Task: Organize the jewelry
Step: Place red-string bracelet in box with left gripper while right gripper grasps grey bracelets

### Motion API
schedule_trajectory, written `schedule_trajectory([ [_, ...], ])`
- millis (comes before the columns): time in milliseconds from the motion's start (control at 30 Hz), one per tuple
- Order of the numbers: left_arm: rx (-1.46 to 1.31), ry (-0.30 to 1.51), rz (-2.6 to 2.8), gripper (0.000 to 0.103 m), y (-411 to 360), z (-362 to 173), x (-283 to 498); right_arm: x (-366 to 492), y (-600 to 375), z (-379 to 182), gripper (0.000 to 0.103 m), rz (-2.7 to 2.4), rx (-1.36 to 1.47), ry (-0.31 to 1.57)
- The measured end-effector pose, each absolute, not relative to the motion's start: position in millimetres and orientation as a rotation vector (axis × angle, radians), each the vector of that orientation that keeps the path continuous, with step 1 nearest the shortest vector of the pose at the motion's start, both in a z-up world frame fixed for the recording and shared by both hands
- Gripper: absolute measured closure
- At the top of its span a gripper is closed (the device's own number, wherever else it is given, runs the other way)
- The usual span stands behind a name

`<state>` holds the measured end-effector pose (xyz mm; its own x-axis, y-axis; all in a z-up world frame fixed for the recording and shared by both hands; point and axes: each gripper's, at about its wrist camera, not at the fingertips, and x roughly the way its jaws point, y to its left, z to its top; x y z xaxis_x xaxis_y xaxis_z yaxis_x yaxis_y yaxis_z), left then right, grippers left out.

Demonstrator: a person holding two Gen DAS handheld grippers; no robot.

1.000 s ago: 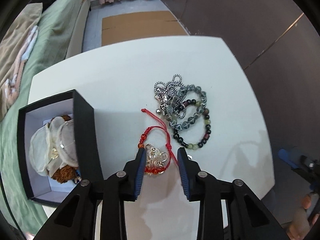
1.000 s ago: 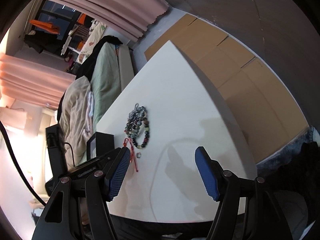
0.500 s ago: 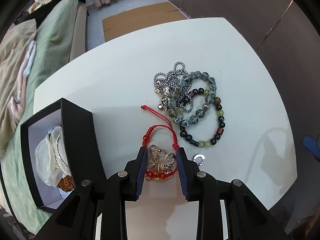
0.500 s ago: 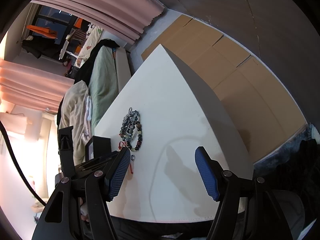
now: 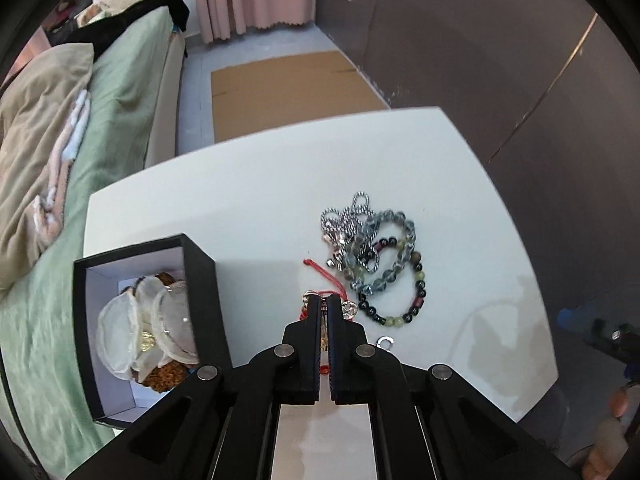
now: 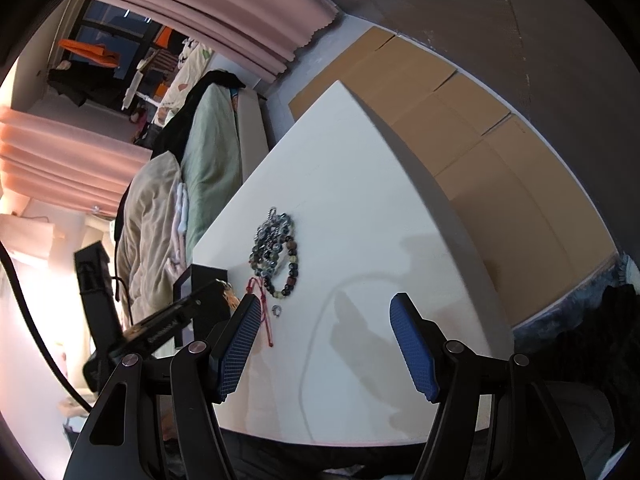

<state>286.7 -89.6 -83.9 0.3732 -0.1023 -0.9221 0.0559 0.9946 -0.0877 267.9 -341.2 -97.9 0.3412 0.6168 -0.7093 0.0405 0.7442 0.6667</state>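
Observation:
My left gripper [image 5: 324, 305] is shut on a gold butterfly pendant [image 5: 349, 309] strung on a red cord [image 5: 325, 274], lifted a little off the white table [image 5: 248, 200]. A pile of bead bracelets [image 5: 390, 268] and a silver chain [image 5: 344, 220] lies just right of it, with a small silver ring [image 5: 385, 342] nearby. An open black box [image 5: 200, 280] holding white pouches [image 5: 120, 320] sits to the left. My right gripper [image 6: 324, 340] is open and empty over the table's near edge; the bracelets [image 6: 276, 254] and the left gripper [image 6: 160, 328] show there.
A bed with green sheet [image 5: 120, 80] and beige blanket runs along the table's left side. Flat cardboard [image 5: 288, 84] lies on the floor beyond the table. A dark wall [image 5: 480, 40] stands to the right.
My left gripper has shut on the butterfly pendant and raised it, dragging the red cord. The right gripper has stayed open and barely moved.

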Motion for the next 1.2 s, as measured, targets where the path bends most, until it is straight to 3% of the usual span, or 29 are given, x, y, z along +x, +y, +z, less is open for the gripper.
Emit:
schedule_trajectory([
  [333, -0.136, 1.115, -0.086, 0.101, -53, -55, 276, 291, -290, -85, 0.038, 0.481, 0.583, 1.190],
  [500, -0.167, 1.088, -0.069, 0.101, -33, -47, 268, 311, -258, -94, 0.061, 0.505, 0.558, 1.241],
  [667, -0.191, 1.078, -0.053, 0.101, -15, -43, 261, 327, -235, -109, 0.068, 0.474, 0.529, 1.289],
  [1033, -0.254, 1.056, -0.013, 0.101, 31, -37, 247, 343, -220, -140, 0.071, 0.371, 0.515, 1.359],
  [1100, -0.266, 1.052, -0.009, 0.101, 37, -36, 245, 346, -220, -140, 0.078, 0.349, 0.506, 1.366],
  [1133, -0.273, 1.050, -0.009, 0.101, 39, -36, 245, 347, -221, -141, 0.091, 0.340, 0.512, 1.378],
  [1200, -0.288, 1.046, -0.013, 0.101, 45, -35, 245, 347, -223, -138, 0.092, 0.342, 0.522, 1.366],
])
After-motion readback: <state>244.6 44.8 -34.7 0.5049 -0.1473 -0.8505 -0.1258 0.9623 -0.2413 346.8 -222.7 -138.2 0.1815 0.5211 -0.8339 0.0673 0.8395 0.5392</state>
